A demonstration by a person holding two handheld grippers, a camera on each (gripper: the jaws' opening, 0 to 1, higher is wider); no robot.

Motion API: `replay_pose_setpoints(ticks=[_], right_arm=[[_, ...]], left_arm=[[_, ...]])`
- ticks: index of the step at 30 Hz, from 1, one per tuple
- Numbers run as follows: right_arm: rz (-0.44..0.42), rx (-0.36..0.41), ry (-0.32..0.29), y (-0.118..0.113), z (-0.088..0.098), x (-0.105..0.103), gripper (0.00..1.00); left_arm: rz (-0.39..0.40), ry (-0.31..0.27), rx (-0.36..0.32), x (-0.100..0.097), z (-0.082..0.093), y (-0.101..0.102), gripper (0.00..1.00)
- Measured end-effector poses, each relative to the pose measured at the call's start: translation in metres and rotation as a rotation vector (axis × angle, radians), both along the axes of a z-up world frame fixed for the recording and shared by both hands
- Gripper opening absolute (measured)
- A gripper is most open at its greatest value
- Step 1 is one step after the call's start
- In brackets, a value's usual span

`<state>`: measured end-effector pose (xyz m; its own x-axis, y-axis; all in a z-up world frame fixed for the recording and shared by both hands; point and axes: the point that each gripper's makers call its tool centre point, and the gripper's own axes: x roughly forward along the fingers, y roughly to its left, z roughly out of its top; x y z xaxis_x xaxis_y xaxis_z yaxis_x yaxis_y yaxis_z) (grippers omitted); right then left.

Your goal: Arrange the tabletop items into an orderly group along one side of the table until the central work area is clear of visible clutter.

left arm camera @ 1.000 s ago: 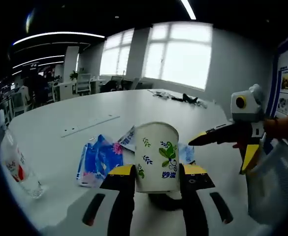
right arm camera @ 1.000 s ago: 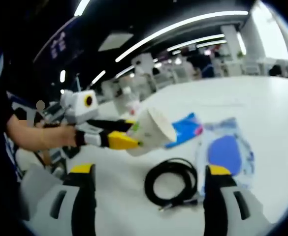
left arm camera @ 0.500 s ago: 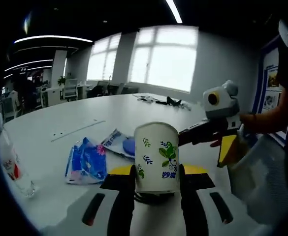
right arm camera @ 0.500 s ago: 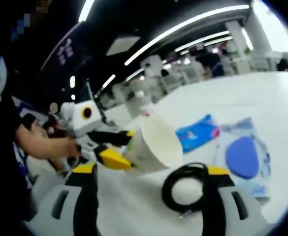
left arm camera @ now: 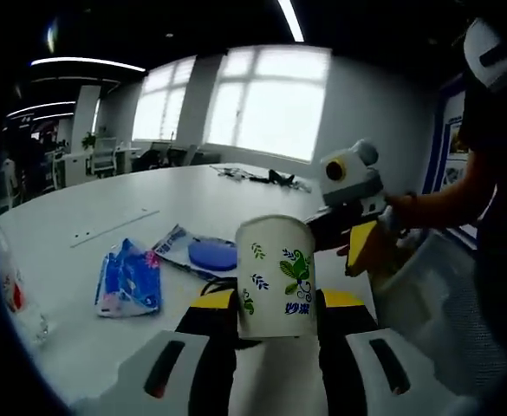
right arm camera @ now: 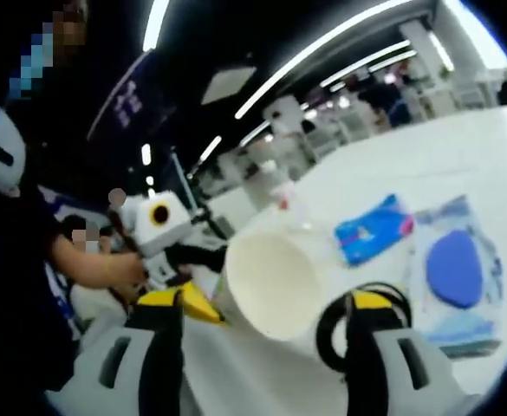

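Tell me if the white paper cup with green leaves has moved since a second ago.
Yes. The white paper cup with green leaves came toward the right hand-held gripper, now overlapping the black cable coil.

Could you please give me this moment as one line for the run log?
left claw: shut on paper cup, lifted | right claw: open, empty | on table: black cable, blue packet

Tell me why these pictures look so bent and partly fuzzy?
Left gripper view: fisheye lens curves the table, bright windows wash out, paper cup stays sharp. Right gripper view: the same cup is close and soft, ceiling lights streak.
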<state>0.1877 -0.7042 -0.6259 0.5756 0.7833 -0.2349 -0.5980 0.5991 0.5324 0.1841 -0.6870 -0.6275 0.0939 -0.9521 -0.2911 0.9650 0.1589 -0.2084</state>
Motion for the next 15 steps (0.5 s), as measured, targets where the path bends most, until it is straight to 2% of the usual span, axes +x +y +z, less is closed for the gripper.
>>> replay_pose_setpoints(ticks=[5, 15], right_arm=[[0.027, 0.031, -0.002, 0.0035, 0.0057, -0.0028, 0.58], [0.029, 0.033, -0.005, 0.0029, 0.0082, -0.0047, 0.47]], left_arm=[[-0.007, 0.0, 0.0, -0.004, 0.0003, 0.0008, 0.34], [-0.014, -0.008, -0.008, -0.0072, 0.0032, 0.0037, 0.34]])
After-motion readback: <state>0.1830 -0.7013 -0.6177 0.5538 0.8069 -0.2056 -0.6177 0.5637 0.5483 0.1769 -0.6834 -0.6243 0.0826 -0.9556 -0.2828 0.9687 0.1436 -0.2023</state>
